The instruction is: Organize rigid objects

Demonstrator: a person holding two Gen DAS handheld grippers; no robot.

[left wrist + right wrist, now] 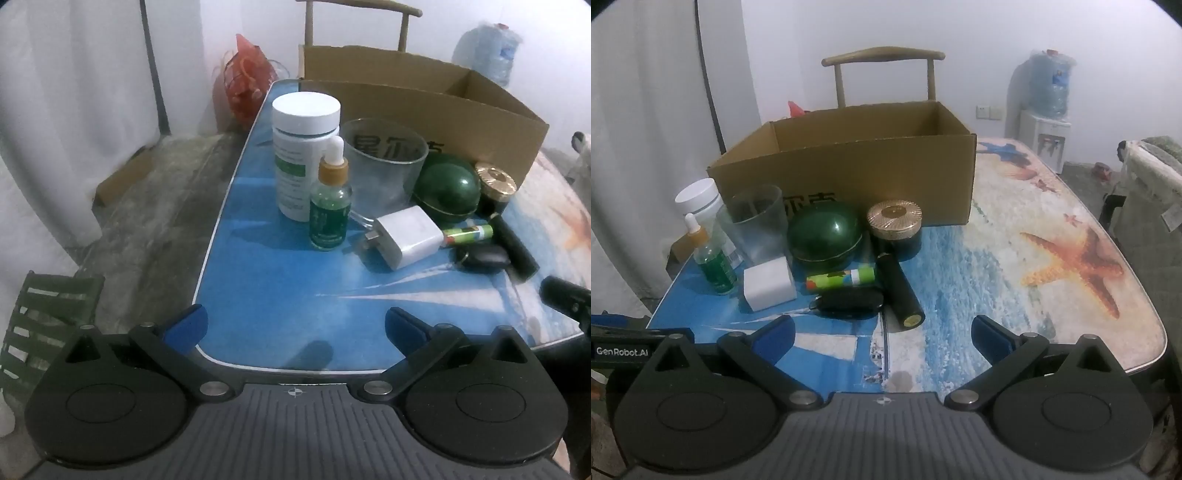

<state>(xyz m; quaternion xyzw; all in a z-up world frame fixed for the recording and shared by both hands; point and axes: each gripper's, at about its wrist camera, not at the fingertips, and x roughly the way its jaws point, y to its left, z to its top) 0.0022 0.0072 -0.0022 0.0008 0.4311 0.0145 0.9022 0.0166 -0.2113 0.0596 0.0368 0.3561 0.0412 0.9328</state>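
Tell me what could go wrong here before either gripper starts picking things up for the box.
The dropper bottle is tall and narrow and stands right beside the white jar and the glass cup; reaching among them might tip it. The black cylinder lies on its side and could roll if nudged.

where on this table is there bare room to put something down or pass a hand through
Free: the starfish-print table stretch right of the brown cardboard box and black cylinder, and the blue strip before the green dropper bottle. Crowded: in front of the box, from the white-lidded jar to the gold-lidded jar. Both the left gripper and right gripper are open.
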